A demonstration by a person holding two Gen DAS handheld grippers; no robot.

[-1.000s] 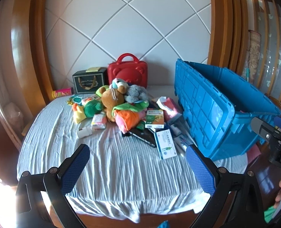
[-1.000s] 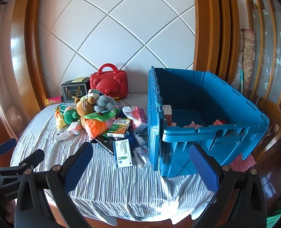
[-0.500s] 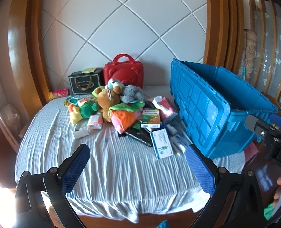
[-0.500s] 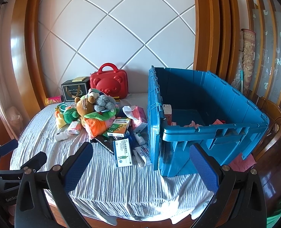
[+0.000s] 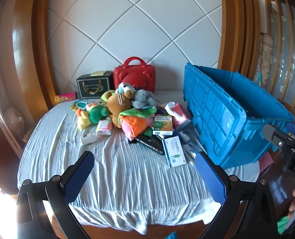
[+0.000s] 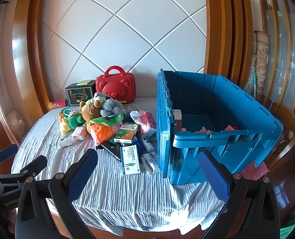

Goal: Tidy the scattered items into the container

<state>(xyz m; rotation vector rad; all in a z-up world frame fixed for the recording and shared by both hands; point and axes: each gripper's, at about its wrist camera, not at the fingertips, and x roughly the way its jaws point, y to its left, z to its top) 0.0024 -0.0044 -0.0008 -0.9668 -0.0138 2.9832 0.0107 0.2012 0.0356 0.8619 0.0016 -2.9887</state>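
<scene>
A blue plastic crate (image 5: 223, 111) (image 6: 227, 139) stands open on the right of a table with a white cloth; a few items lie inside it. Left of it is a heap: a brown teddy bear (image 5: 117, 105) (image 6: 90, 109), a grey plush (image 5: 144, 99), an orange plush (image 5: 136, 124), a green medicine box (image 5: 163, 125) (image 6: 126, 133), a white-blue box (image 5: 174, 152) (image 6: 130, 160) and a tissue pack (image 6: 145, 120). My left gripper (image 5: 144, 177) hangs open above the table's near edge, empty. My right gripper (image 6: 147, 175) is open too, before the crate's near corner.
A red bear-shaped case (image 5: 134, 77), a black gift box (image 5: 93, 85) and a pink tube (image 5: 65, 97) stand at the back by the quilted wall. A small white bottle (image 5: 88, 138) lies left of the heap. Wooden chairs (image 6: 286, 123) sit right of the table.
The left gripper has drifted a little back and to the left, so the heap and crate look slightly smaller. The right view is nearly unchanged. Both grippers stay open.
</scene>
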